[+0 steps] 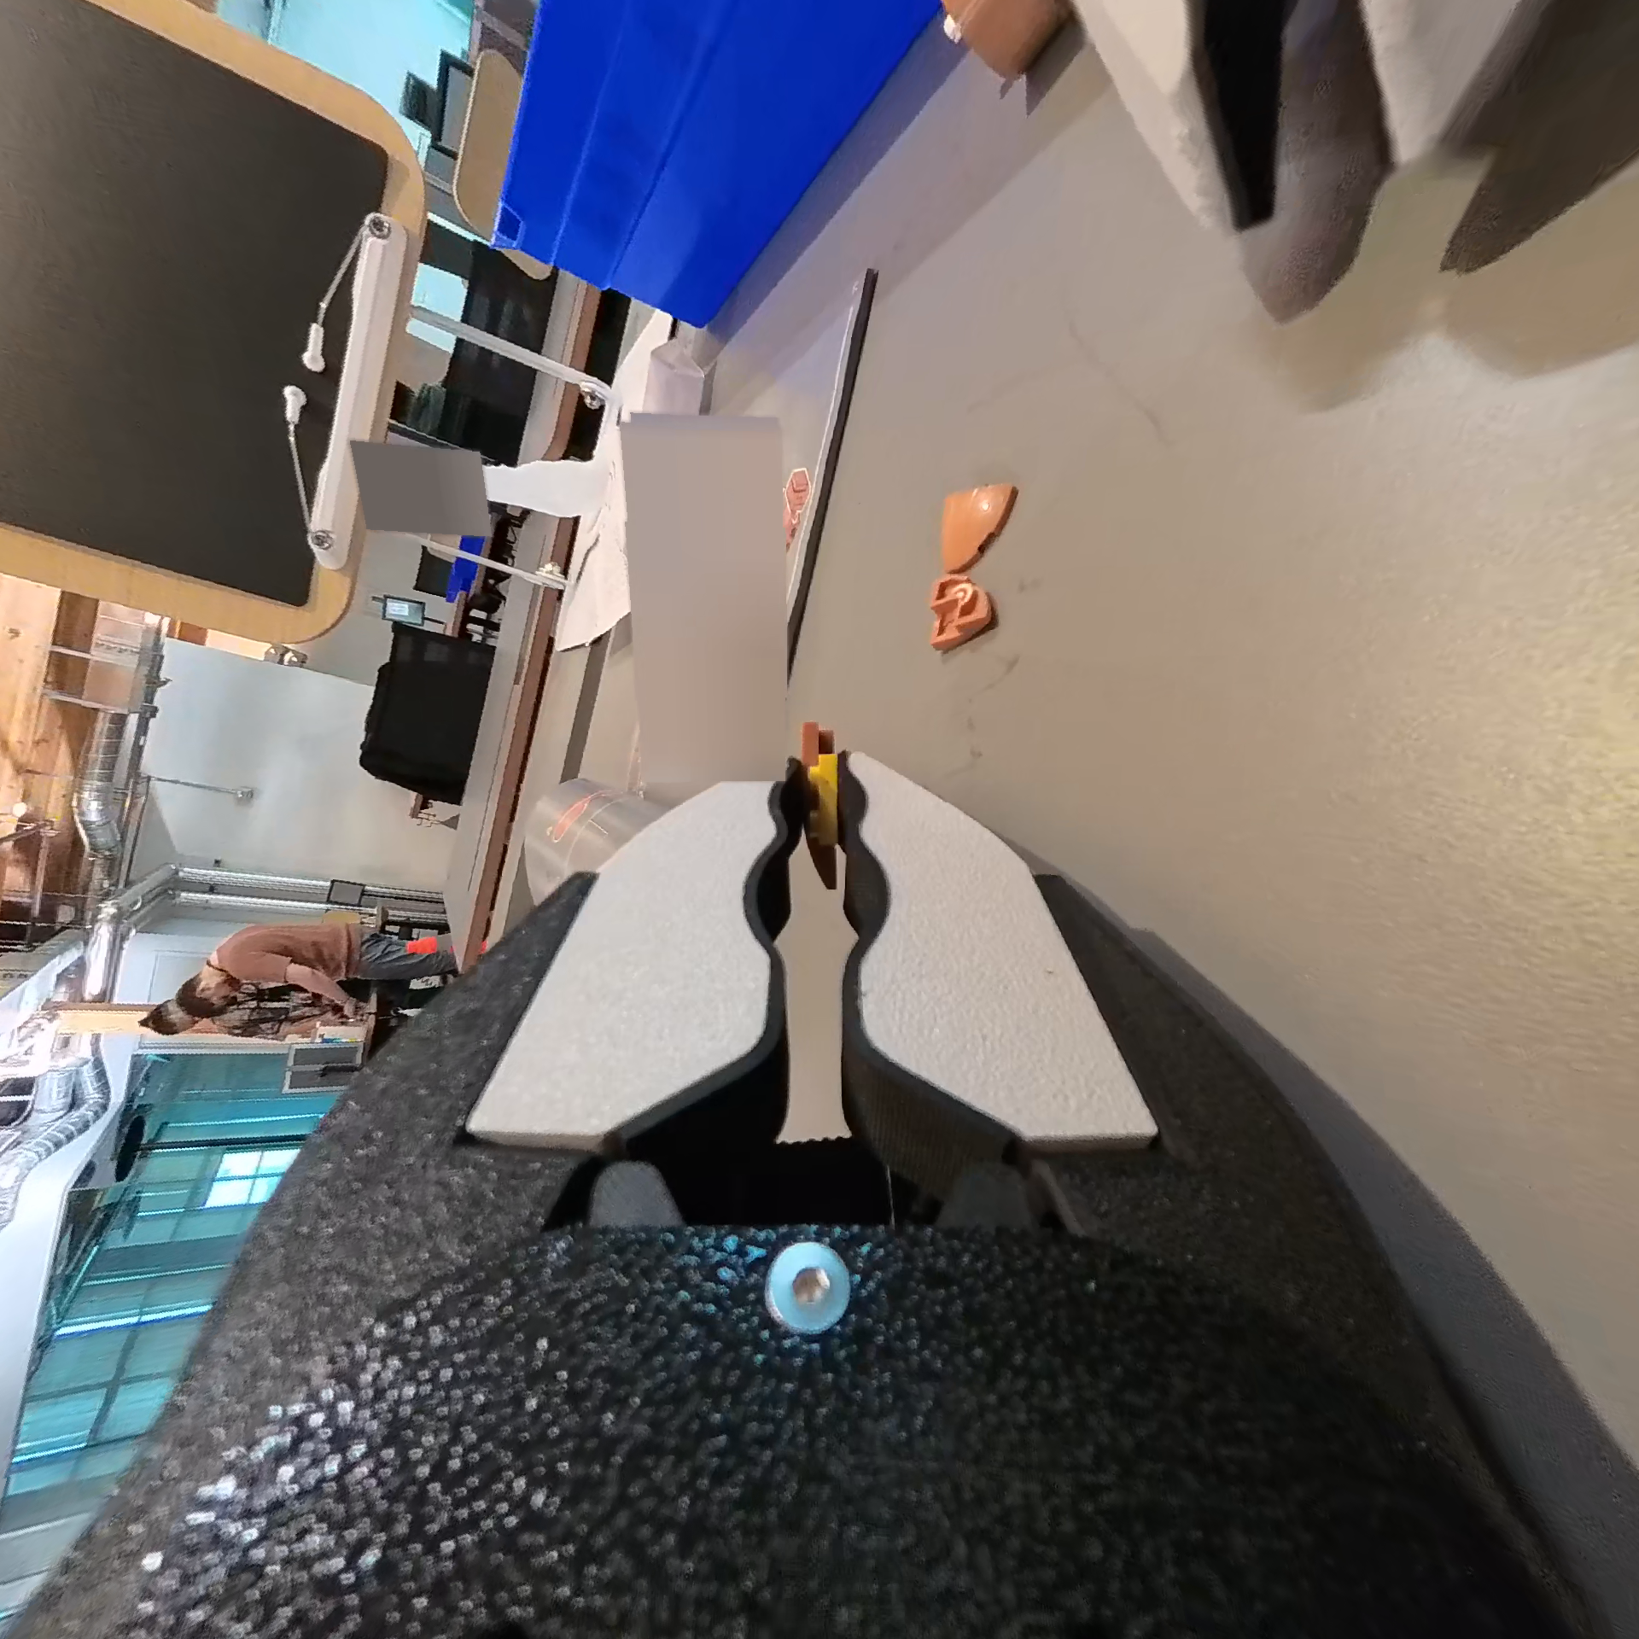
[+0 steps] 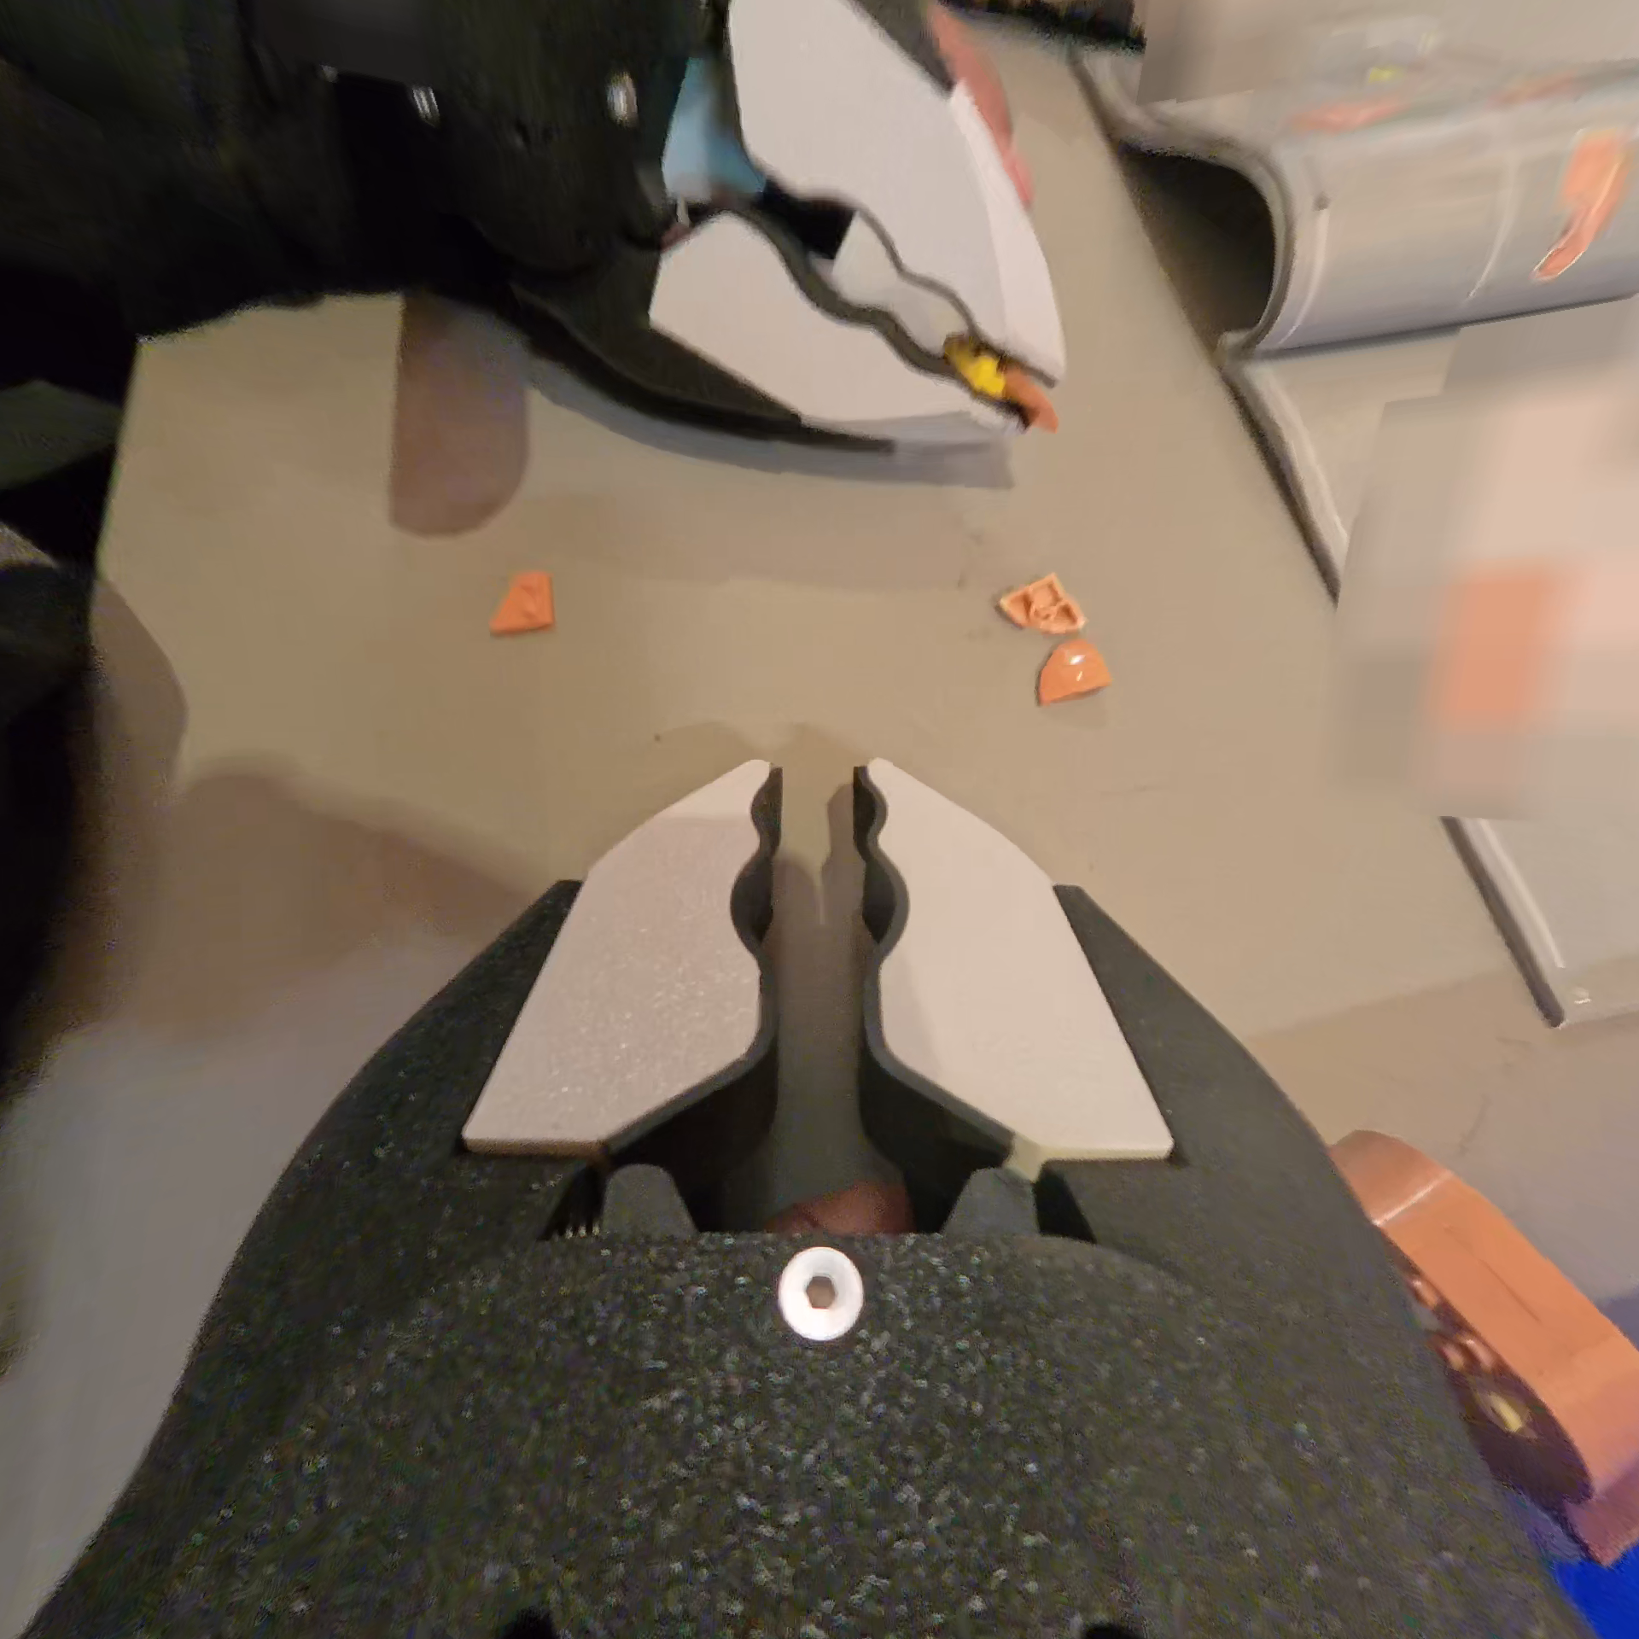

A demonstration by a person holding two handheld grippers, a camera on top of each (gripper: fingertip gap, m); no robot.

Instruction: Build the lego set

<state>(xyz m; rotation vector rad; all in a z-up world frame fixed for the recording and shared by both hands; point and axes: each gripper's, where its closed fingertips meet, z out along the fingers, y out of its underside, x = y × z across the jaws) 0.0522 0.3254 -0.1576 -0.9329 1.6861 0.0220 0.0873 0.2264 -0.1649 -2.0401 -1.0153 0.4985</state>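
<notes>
The left gripper [image 1: 823, 803] pinches a small yellow-and-brown piece [image 1: 821, 798] clear of the grey table [image 1: 1242, 798], probably for joining; the right gripper [image 2: 818, 780] hovers spread and bare above that table, near three orange pieces [image 2: 1075, 671].

Your left gripper [image 1: 820, 803] is turned on its side, and its two fingers are squeezing a small yellow and brown piece [image 1: 825, 798] at the tips. Your right gripper [image 2: 818, 780] is pointing down at the table with its fingers a little apart, holding nothing.
</notes>
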